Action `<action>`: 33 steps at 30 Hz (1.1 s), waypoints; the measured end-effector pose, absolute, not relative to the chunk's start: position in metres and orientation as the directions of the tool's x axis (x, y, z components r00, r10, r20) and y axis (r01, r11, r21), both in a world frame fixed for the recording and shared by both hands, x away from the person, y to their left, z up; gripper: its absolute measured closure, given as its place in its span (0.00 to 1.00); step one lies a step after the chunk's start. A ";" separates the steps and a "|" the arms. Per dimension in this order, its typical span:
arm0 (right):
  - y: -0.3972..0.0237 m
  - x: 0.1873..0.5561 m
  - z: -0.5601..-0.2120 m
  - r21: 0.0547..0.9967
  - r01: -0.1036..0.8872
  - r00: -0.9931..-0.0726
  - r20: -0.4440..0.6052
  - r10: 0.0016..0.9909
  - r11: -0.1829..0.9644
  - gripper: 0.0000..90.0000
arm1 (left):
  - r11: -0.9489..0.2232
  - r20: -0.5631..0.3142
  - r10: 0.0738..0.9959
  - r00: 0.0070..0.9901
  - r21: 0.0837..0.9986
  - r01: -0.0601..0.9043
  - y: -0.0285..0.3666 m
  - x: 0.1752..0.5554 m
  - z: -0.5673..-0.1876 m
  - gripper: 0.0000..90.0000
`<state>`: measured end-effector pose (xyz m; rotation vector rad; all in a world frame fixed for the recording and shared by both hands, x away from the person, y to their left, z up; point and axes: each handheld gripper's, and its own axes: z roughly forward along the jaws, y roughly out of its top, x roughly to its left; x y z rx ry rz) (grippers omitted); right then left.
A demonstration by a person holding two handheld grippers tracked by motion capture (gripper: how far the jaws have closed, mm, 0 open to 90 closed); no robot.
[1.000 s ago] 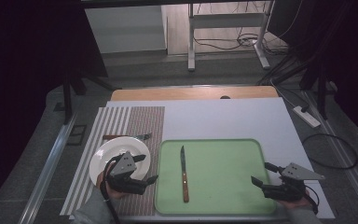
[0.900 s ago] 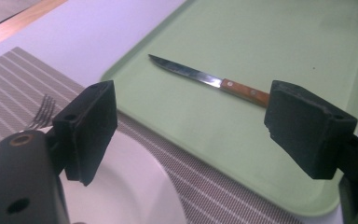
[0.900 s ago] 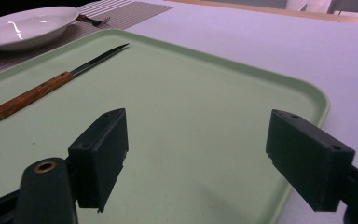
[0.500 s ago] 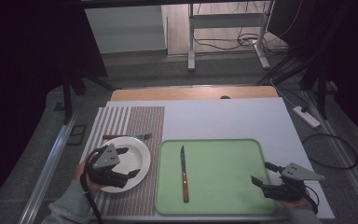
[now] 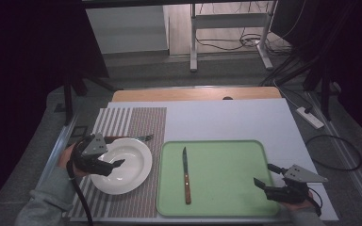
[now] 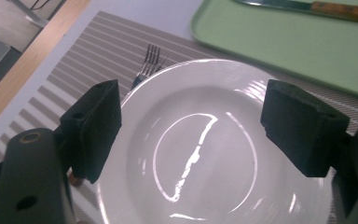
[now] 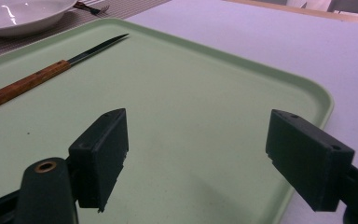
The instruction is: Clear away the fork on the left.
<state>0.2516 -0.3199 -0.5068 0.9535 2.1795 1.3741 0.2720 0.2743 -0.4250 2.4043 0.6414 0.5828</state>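
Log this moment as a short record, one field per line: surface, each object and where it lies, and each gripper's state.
surface: white table top with a striped placemat at the left
tray: green tray beside the placemat
knife: wooden-handled knife lying on the tray, blade pointing away from the person
plate: white plate on the placemat
fork: fork on the placemat, partly under the plate's far rim
left gripper: open, jaws over the plate
right gripper: open, over the tray's near right corner, holding nothing
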 end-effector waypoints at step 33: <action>-0.320 0.253 -0.508 0.892 0.343 -0.690 0.027 0.724 0.293 0.24 | -0.850 0.316 0.465 0.827 0.423 0.316 0.318 0.339 -0.427 0.28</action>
